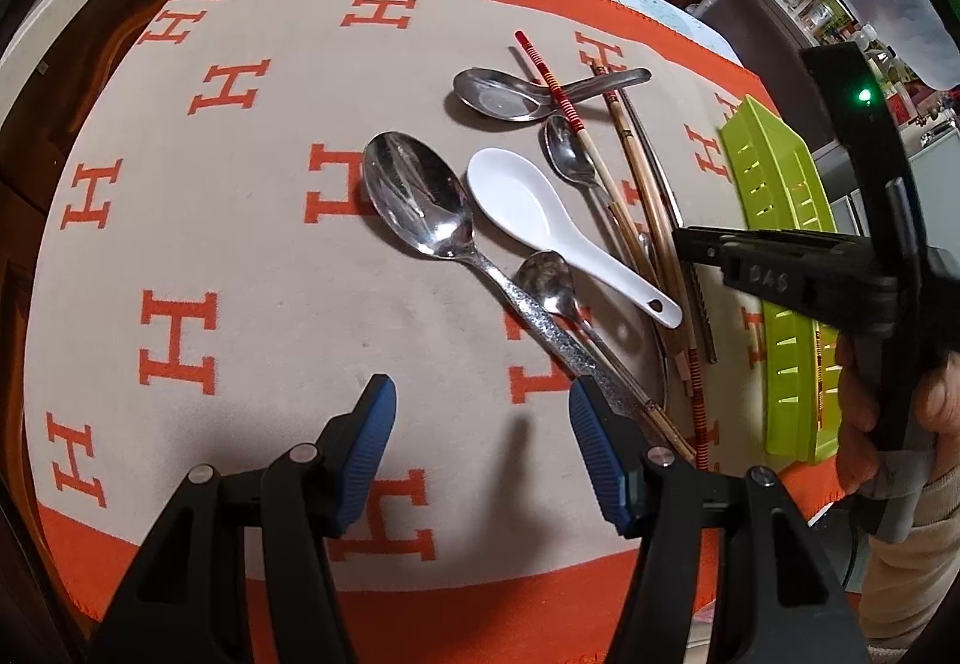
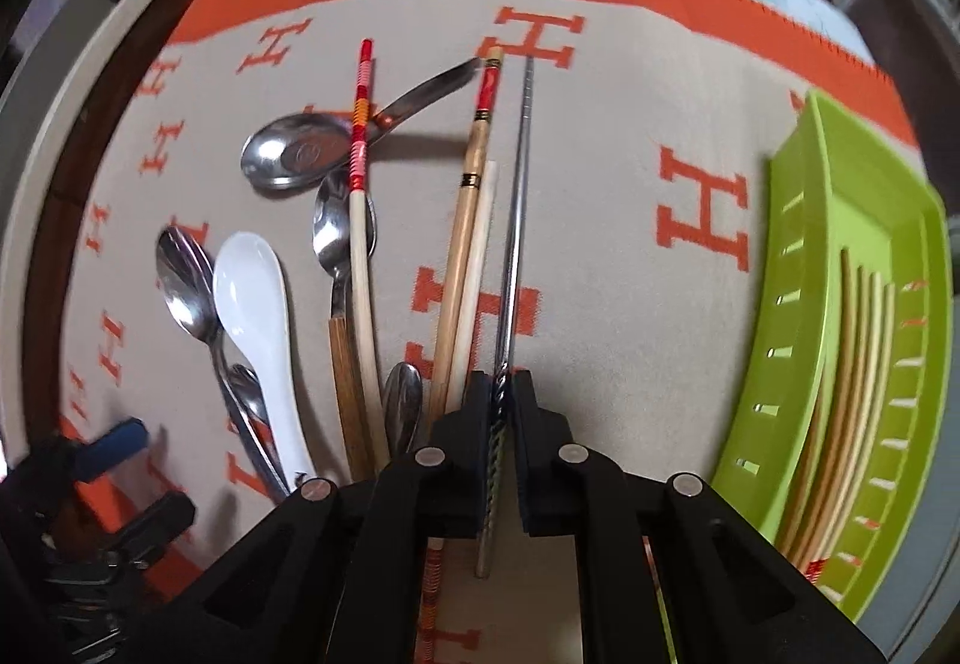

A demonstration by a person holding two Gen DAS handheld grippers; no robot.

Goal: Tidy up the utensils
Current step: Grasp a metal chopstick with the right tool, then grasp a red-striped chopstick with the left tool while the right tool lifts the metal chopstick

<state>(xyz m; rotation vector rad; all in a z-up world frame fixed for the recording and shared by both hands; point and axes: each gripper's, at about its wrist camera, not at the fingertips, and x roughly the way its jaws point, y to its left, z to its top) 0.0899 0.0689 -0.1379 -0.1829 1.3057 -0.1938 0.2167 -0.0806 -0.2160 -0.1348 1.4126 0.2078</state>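
Spoons [image 1: 420, 196] and chopsticks [image 2: 462, 244] lie on the cloth [image 1: 240, 244], left of the tray [image 2: 840, 220] holding chopsticks

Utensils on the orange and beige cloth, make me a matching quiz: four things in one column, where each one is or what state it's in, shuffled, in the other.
Things:
1. white ceramic soup spoon
2. thin metal chopstick
3. pale bamboo chopsticks
4. left tool with blue pads

Places or states:
A. lying inside the lime-green plastic tray
B. open, nothing between its pads
C. pinched between the black pads of the right tool
D. lying on the cloth between two metal spoons

Pairs: 1-D, 2-C, 3-A, 4-B
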